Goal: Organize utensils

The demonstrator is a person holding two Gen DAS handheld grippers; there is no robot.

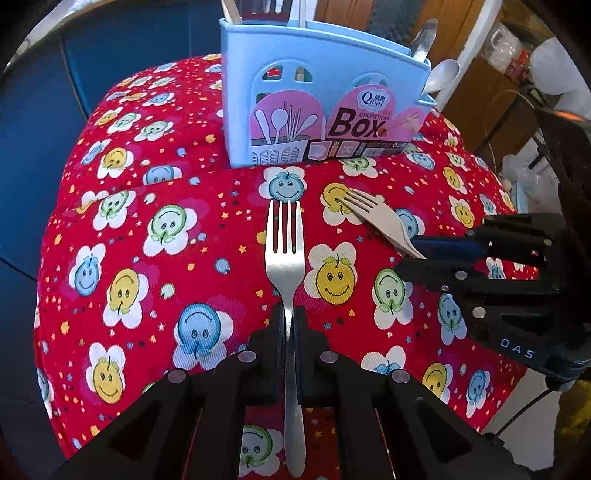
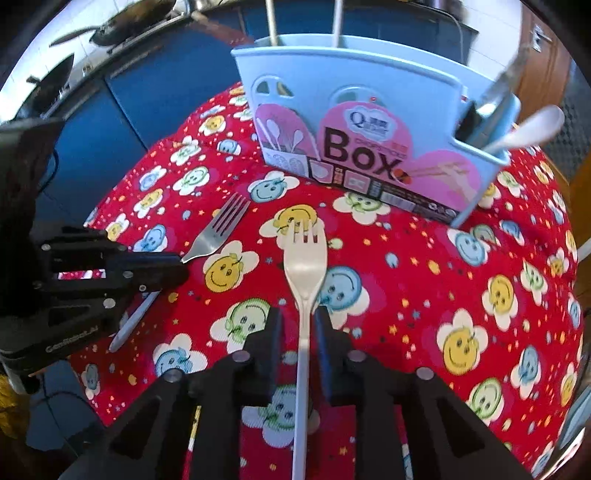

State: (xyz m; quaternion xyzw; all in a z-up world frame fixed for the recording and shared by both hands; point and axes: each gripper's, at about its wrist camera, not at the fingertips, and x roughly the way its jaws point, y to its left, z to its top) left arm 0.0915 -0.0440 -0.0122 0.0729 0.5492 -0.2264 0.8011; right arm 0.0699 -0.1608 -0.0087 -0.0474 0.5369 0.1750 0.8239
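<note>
Stock on the red smiley-flower cloth (image 1: 122,236), all places reckoned from the blue chopsticks box (image 1: 317,110).

Item 1: metal fork (image 1: 285,243). Just in front of the box, tines toward it. My left gripper (image 1: 289,325) is clenched on its neck, jaws pressed flat against the metal, handle running back between the fingers. I cannot tell whether it is lifted clear of the cloth or lying on it.

Item 2: pale plastic fork (image 2: 305,258). Also in front of the box, beside the metal fork on its right, tines toward the box. My right gripper (image 2: 297,325) straddles its stem; in the right wrist view there is a narrow gap on either side, so I read the jaws as not pressing, the fork between them but not gripped.

Item 3: box contents.
- Right end compartment: a metal utensil (image 1: 424,38) standing, kind unclear, and a spoon (image 1: 443,75) leaning out over the rim.
- Back compartments: several upright handles (image 1: 232,11), tops cut off by the frame. A red shape shows through a cut-out; I cannot identify it.
- Front face: pink label only.

Status, as I judge it: part done. Some utensils are already housed; two forks are outstanding, one secured, one awaiting a firm grip. Nothing else loose shows on the cloth.
</note>
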